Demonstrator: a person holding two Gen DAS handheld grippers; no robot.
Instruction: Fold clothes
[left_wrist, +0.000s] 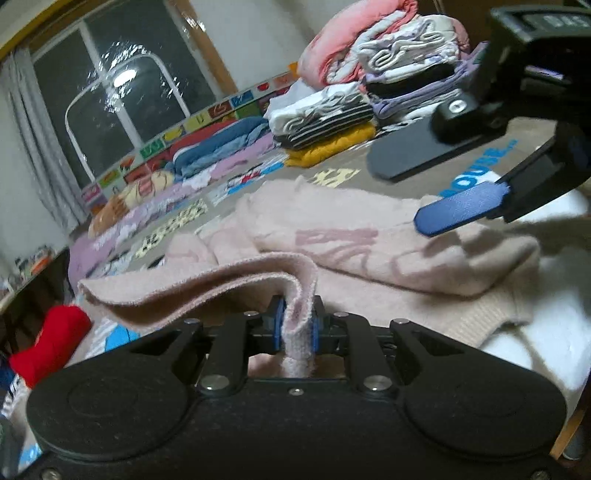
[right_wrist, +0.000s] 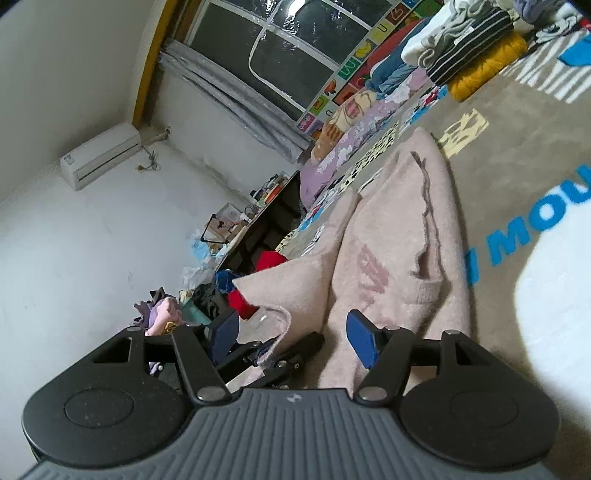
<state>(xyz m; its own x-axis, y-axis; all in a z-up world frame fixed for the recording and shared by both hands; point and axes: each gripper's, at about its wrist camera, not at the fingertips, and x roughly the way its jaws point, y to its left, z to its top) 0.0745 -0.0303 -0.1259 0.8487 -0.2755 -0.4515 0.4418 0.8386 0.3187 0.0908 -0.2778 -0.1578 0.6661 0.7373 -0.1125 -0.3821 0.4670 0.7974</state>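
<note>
The left gripper (left_wrist: 297, 325) pinches a fold of the pink sweater (left_wrist: 369, 251). Above the sweater, the right gripper (right_wrist: 291, 332) hovers with fingers spread wide.

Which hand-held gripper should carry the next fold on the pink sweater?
Left. The left hand-held gripper is already shut on an edge of the pale pink fuzzy knit sweater, lifted off the bed. The right hand-held gripper is open, holding nothing.

Blue lettering (right_wrist: 532, 225): cut off at right edge.
Shelf clutter (right_wrist: 236, 221): too small to identify.
Sweater (left_wrist: 369, 258) hem: hidden behind gripper body.
</note>
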